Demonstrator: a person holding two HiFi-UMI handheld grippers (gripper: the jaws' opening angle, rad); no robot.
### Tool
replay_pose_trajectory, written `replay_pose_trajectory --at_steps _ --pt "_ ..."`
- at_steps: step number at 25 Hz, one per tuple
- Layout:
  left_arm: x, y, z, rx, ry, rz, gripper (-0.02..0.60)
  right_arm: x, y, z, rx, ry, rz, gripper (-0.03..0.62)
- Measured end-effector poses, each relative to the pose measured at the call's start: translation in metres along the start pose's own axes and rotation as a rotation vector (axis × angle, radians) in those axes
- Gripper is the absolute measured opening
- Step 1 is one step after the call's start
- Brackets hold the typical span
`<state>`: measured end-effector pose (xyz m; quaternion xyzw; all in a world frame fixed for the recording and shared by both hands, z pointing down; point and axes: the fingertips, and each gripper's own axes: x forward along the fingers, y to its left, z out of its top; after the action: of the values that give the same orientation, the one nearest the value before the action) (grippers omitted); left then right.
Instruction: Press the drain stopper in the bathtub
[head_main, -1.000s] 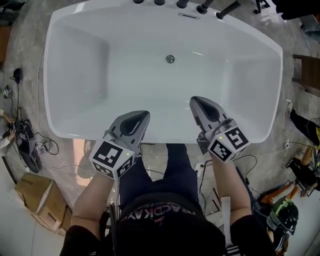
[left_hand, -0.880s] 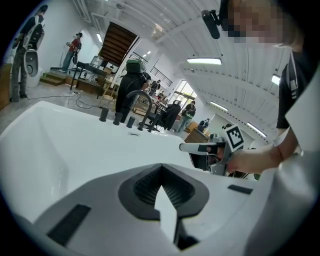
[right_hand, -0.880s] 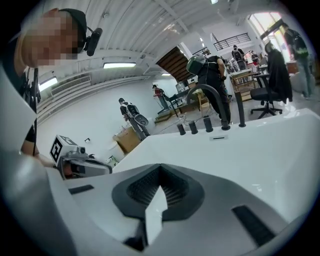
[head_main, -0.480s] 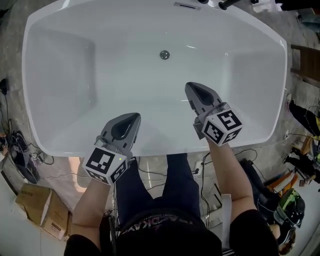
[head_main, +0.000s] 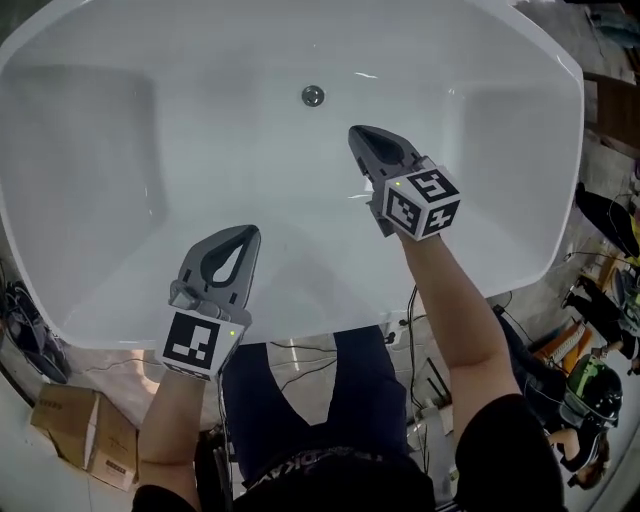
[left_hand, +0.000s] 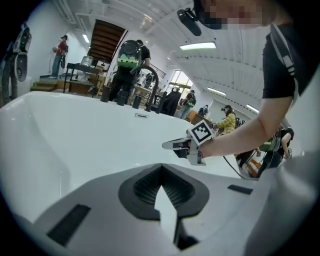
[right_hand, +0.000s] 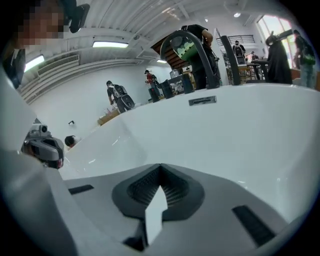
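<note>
While both grippers hang over the white bathtub (head_main: 90, 200), I log:

- Drain stopper (head_main: 313, 95): upper centre of the frame, on the tub floor, untouched.
- Right gripper (head_main: 357, 134): jaws closed tip to tip, holding nothing, near the stopper at its lower right.
- Left gripper (head_main: 248, 234): jaws likewise closed and empty, lower left, well apart from the stopper.

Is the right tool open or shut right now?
Shut: the right tool shows its jaws meeting at the tip, nothing between them, in its own view. It hangs in the bathtub, short of the drain stopper.
</note>
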<state>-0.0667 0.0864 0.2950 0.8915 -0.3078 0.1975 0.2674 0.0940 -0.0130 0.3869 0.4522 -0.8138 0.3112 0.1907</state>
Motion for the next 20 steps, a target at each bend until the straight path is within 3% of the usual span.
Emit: replay_pose_trajectory --at_steps 3,6,12,20 --pt "0.014 0.013 -0.010 0.080 -0.011 -0.003 0.008 0.035 -0.020 -0.018 -0.030 0.040 -0.014 0.011" --pt "0.030 0.021 -0.027 0.102 0.001 -0.015 0.008 0.069 -0.048 -0.041 -0.037 0.079 -0.033 0.011" --pt "0.051 0.028 -0.054 0.234 0.039 -0.080 0.008 0.126 -0.095 -0.085 -0.067 0.177 -0.052 0.011" --pt "0.061 0.057 -0.078 0.212 0.086 -0.076 0.008 0.196 -0.139 -0.128 -0.091 0.294 -0.088 0.011"
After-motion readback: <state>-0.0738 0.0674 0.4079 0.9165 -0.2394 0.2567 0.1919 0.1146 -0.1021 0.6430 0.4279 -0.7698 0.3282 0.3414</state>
